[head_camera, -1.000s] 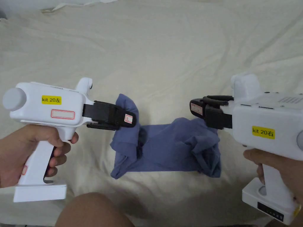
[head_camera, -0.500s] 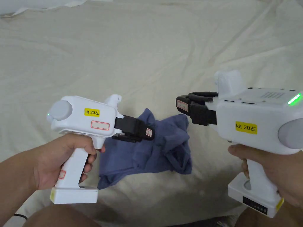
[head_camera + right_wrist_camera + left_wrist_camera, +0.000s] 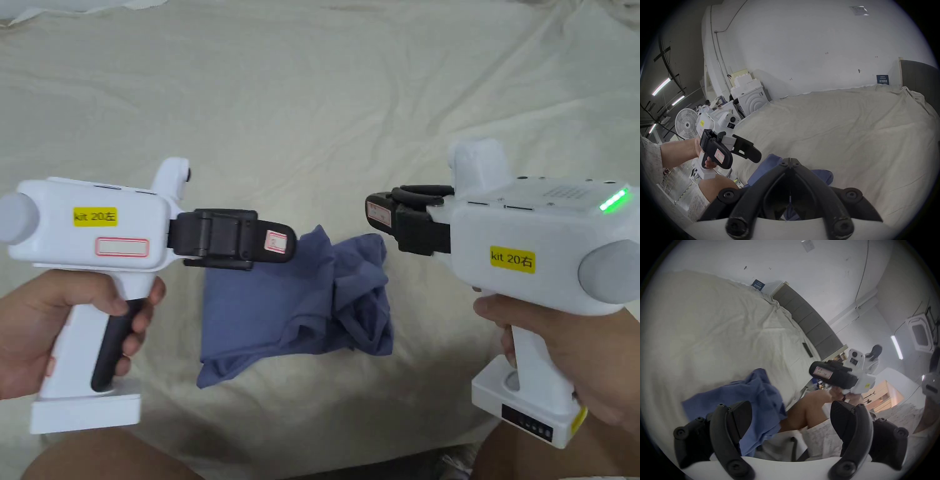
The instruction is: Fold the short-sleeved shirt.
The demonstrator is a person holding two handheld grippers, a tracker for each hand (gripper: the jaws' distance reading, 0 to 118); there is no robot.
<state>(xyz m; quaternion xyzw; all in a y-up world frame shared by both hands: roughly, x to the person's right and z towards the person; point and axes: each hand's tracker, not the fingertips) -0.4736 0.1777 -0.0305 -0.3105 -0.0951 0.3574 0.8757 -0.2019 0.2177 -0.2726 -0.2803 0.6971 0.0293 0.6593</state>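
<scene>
Shirt [image 3: 294, 306], blue, bunched on cream sheet [image 3: 312, 125]; left tongs [image 3: 791, 417] apart, right tongs [image 3: 790, 160] together, empty.

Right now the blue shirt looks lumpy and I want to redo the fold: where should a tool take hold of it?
Grip the raised peak of the shirt at its far edge, coming from above with the open left tool: it stands up, unlike the flat near side.

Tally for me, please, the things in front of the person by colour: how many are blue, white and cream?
Blue: 1, the shirt.
White: 2, the left tongs and right tongs.
Cream: 1, the bed sheet.
Total: 4.
</scene>
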